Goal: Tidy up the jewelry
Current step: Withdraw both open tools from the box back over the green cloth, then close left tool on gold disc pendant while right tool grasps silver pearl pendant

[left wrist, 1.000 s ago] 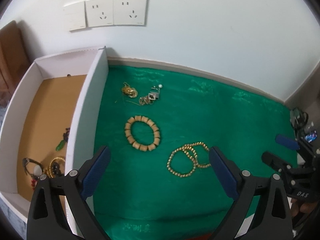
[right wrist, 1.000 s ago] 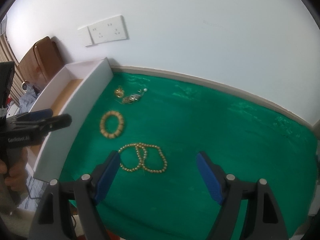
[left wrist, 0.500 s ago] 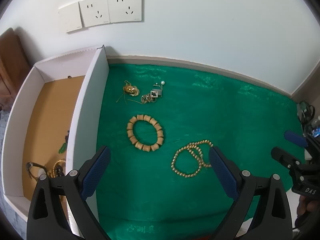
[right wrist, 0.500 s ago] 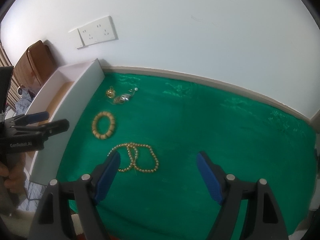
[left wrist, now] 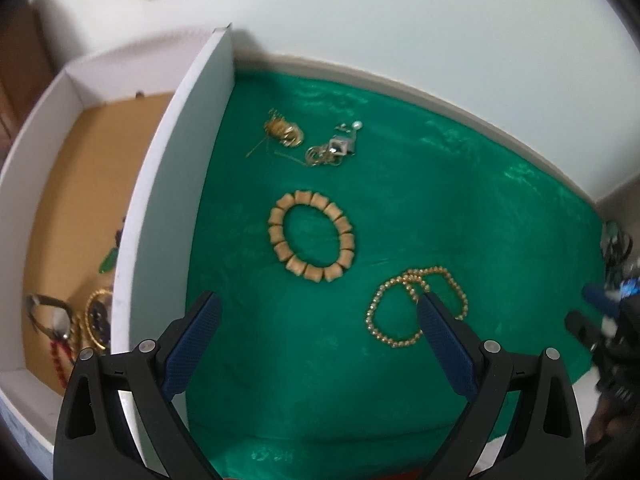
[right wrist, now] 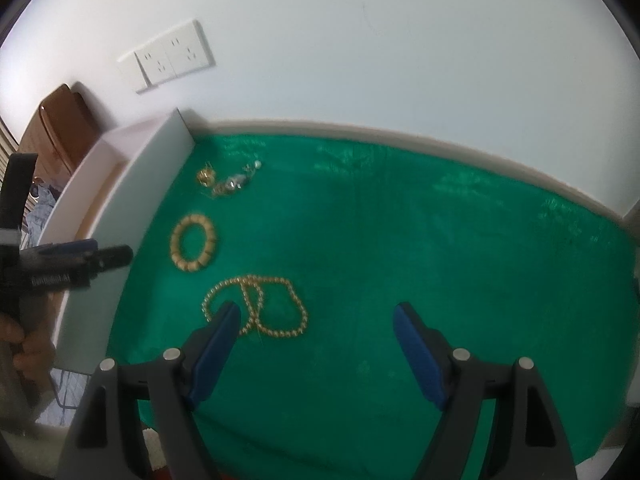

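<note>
On the green cloth (left wrist: pixel 460 208) lie a chunky tan bead bracelet (left wrist: pixel 311 236) (right wrist: pixel 194 247), a looped gold bead strand (left wrist: pixel 416 308) (right wrist: pixel 256 308), and small gold and silver pieces (left wrist: pixel 312 142) (right wrist: pixel 228 182) near the wall. My left gripper (left wrist: pixel 318 310) hangs open above the cloth just in front of the tan bracelet, nothing between its blue pads. My right gripper (right wrist: pixel 318 314) is open too, its left pad over the edge of the gold strand. A white box (left wrist: pixel 168 184) (right wrist: pixel 148 184) with a brown floor holds several jewelry pieces (left wrist: pixel 76 320) at the left.
A white wall with sockets (right wrist: pixel 172 58) rises right behind the cloth. A brown chair back (right wrist: pixel 60 128) stands beyond the box. A hand (right wrist: pixel 24 352) holds the left gripper at the left edge of the right wrist view.
Both grippers have come down closer to the cloth, so the bracelets look larger. The left gripper's view has tilted more steeply downward. Both pairs of jaws stayed open.
</note>
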{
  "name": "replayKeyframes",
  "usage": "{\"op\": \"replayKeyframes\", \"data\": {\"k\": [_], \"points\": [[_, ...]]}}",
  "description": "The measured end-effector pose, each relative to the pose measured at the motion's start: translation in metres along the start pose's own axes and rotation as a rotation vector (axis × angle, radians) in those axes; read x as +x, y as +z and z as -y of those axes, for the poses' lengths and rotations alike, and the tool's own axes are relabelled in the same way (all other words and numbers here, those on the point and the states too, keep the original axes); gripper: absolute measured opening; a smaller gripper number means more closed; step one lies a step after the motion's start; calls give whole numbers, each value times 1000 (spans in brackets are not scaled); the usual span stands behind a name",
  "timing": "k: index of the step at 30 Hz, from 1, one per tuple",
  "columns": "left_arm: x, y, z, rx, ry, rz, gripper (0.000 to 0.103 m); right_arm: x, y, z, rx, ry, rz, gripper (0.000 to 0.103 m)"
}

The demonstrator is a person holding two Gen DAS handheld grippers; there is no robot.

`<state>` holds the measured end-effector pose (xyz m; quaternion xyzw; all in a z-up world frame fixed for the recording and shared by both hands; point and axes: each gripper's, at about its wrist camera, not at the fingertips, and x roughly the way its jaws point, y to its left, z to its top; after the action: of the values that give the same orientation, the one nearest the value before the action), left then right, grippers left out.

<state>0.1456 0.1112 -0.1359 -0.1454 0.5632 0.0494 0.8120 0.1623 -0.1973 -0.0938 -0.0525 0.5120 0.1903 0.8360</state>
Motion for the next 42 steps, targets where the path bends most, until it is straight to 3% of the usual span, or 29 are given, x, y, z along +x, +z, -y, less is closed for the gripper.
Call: {"op": "replayKeyframes", "data": {"k": [5, 11, 14, 16, 19, 22, 23, 25, 27, 28, 29, 35, 42], "points": [[6, 24, 4, -6, -15, 16, 98, 15, 0, -1, 1, 22, -26, 80], [39, 88, 15, -43, -38, 66, 97, 25, -2, 4, 24, 36, -41, 80], [78, 119, 6, -99, -13, 45, 85, 28, -3, 5, 37, 43, -50, 80], [108, 137, -5, -140, 19, 8, 82, 27, -5, 6, 41, 47, -47, 80], [140, 150, -20, -178, 66, -21, 80, 24, -12, 7, 50, 44, -47, 80], [161, 154, -30, -188, 73, -68, 71, 25, -20, 14, 74, 31, -66, 80], [158, 156, -29, -171, 81, -33, 70, 26, -23, 17, 84, 27, -72, 80], [162, 158, -27, -150, 101, -43, 65, 26, -28, 22, 101, 18, -81, 80], [160, 156, -24, -117, 139, -35, 39, 26, -32, 29, 116, 11, -86, 80], [160, 155, -22, -96, 138, -36, 29, 25, -32, 32, 121, 9, -85, 80], [159, 154, -21, -89, 127, -40, 26, 25, -32, 34, 127, 7, -82, 80], [133, 141, -26, -147, 55, 0, 26, 21, -28, 40, 133, 2, -67, 80], [50, 119, -37, -222, -83, 102, 26, 22, -22, 37, 135, 25, -65, 80]]}}
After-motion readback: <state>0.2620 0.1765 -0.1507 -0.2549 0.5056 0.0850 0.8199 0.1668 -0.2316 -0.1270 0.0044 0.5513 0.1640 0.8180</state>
